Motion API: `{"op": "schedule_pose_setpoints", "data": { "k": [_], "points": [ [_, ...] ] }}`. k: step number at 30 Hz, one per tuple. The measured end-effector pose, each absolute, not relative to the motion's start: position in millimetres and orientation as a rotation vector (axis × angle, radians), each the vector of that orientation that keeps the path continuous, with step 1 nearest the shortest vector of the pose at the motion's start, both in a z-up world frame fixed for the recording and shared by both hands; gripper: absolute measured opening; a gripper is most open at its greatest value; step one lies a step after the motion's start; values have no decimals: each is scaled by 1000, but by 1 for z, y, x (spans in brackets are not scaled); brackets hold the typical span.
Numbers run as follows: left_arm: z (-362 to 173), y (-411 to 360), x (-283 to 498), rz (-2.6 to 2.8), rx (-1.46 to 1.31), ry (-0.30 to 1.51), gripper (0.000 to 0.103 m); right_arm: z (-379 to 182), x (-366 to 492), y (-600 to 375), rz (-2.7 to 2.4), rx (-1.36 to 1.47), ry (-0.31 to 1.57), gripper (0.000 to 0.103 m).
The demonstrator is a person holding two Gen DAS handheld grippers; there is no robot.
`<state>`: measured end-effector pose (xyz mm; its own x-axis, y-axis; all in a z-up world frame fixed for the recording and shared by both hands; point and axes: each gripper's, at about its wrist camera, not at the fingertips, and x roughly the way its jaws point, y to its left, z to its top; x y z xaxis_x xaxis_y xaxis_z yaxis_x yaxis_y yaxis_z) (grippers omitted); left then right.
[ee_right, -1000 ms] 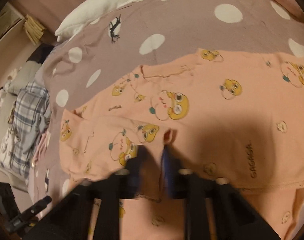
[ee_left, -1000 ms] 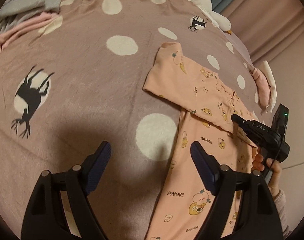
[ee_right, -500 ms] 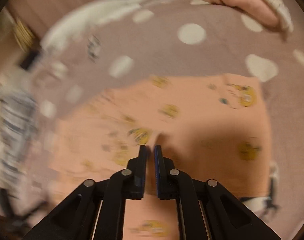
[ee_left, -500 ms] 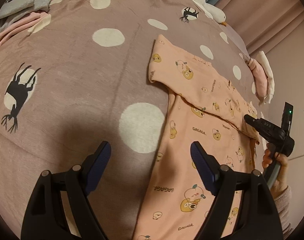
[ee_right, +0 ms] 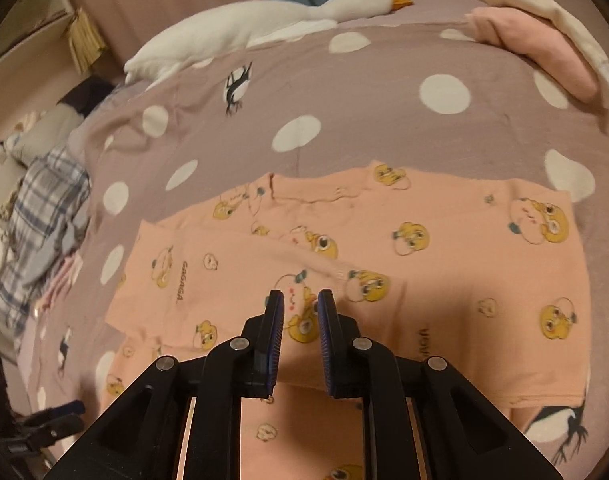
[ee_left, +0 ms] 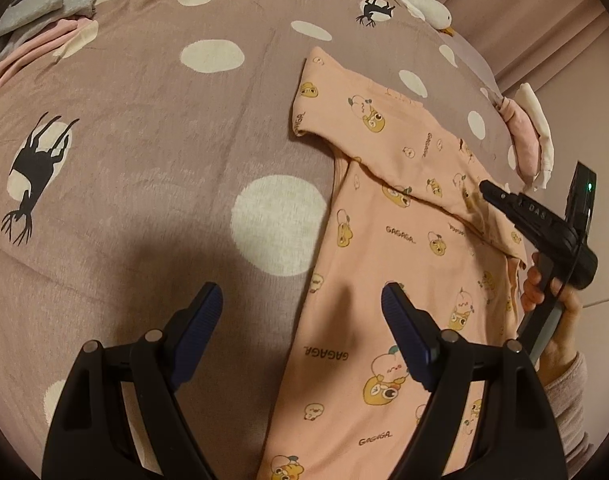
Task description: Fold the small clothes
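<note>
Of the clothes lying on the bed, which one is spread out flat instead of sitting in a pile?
The peach cartoon-print garment, lying flat in front of both tools. The plaid and pink heap and the folded pink and white stack sit bunched at the bed's edges.

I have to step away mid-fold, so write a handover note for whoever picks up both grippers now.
Left gripper: open, empty, hovering over the near edge of the peach cartoon-print cotton garment.
Right gripper: fingers opening, nothing between them, above the garment.
Garment lies on the mauve polka-dot bedspread, top part folded across.
Done: one fold laid.
Left: fold the long lower part up, then probably add it to the folded pink and cream clothes.
</note>
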<state>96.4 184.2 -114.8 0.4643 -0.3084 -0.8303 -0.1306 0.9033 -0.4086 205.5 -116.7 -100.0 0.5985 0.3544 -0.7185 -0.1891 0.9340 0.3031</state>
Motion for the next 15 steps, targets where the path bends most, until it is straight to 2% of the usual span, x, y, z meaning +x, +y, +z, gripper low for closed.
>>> {"op": "schedule_pose_setpoints", "data": {
  "k": [3,4,6,10,15],
  "points": [
    [-118,184,96,-122,-458,1101,82,-97,206,-129,268,213,863,19],
    [-119,183,95,-125,-459,1103,82,-97,205,-137,262,237,862,26],
    [-120,181,95,-134,-460,1108,82,-100,203,-150,267,296,869,33],
    [-119,173,96,-160,-460,1103,82,-98,201,-141,372,296,873,33],
    [-118,165,93,-178,-431,1110,82,-90,213,-80,529,209,855,33]
  ]
}}
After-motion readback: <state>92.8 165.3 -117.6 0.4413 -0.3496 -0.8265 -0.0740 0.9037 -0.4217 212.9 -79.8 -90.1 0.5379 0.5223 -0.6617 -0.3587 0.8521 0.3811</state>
